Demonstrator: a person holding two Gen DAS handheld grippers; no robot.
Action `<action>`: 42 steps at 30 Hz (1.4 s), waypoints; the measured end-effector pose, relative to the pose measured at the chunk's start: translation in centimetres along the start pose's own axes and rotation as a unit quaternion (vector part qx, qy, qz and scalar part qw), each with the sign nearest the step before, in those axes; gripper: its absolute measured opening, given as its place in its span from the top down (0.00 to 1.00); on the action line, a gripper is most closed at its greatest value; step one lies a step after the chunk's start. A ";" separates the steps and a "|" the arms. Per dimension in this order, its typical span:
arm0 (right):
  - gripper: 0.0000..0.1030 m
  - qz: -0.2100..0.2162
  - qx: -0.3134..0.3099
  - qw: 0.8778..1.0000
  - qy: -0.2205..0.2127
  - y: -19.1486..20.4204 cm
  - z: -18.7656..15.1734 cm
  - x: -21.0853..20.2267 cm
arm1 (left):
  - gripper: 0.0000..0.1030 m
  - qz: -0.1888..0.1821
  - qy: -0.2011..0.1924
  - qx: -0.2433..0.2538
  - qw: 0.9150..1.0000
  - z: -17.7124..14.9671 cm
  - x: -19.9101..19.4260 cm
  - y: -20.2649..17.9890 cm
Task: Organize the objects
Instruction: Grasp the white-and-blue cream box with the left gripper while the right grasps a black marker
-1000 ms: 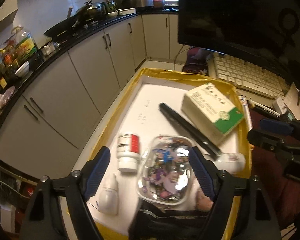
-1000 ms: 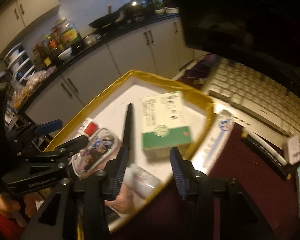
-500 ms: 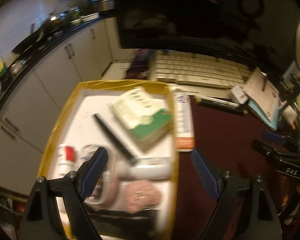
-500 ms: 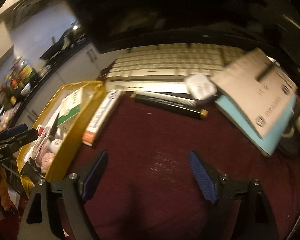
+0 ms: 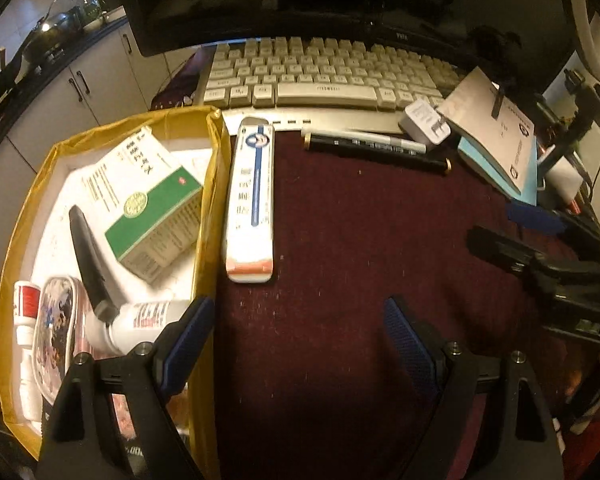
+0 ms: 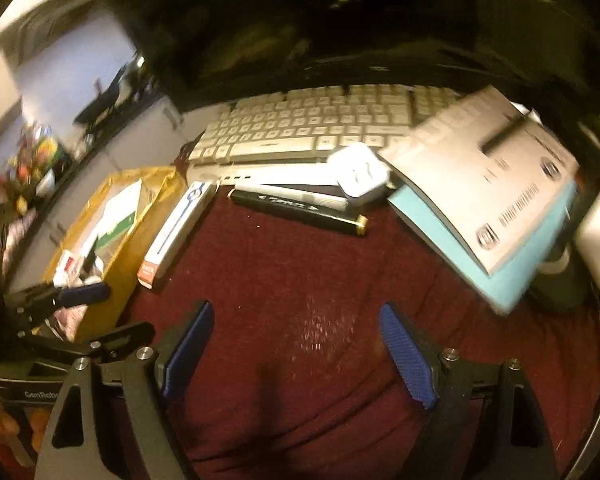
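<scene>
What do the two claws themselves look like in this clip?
Both match: the left claw and right claw each have matte black angular arms with triangular cut-outs, silver screw heads near the joints, and blue ribbed pads on the inner finger faces. Seen from the side, each body carries white lettering, too blurred to read reliably. No cables or sleeves show.

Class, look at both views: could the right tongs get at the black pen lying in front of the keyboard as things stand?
Probably yes. The right tongs stand open over bare maroon cloth, and nothing lies between them and the black pen.
</scene>
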State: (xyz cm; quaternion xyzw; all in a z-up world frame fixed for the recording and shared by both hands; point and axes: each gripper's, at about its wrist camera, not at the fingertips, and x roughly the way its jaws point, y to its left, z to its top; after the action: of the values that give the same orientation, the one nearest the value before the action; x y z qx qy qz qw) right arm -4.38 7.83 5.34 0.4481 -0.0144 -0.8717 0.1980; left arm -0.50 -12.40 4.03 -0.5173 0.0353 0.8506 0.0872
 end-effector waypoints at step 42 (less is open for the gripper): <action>0.84 -0.044 -0.060 0.995 0.064 -2.3 1.7 2.2 | 0.20 -0.069 0.024 0.023 0.997 4.7 4.7 -1.4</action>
State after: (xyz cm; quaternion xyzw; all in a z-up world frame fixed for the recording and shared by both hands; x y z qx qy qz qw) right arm -7.59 8.85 4.17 0.4901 0.0704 -0.8486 0.1862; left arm -6.46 -9.76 2.10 -0.5367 0.0212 0.8289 0.1564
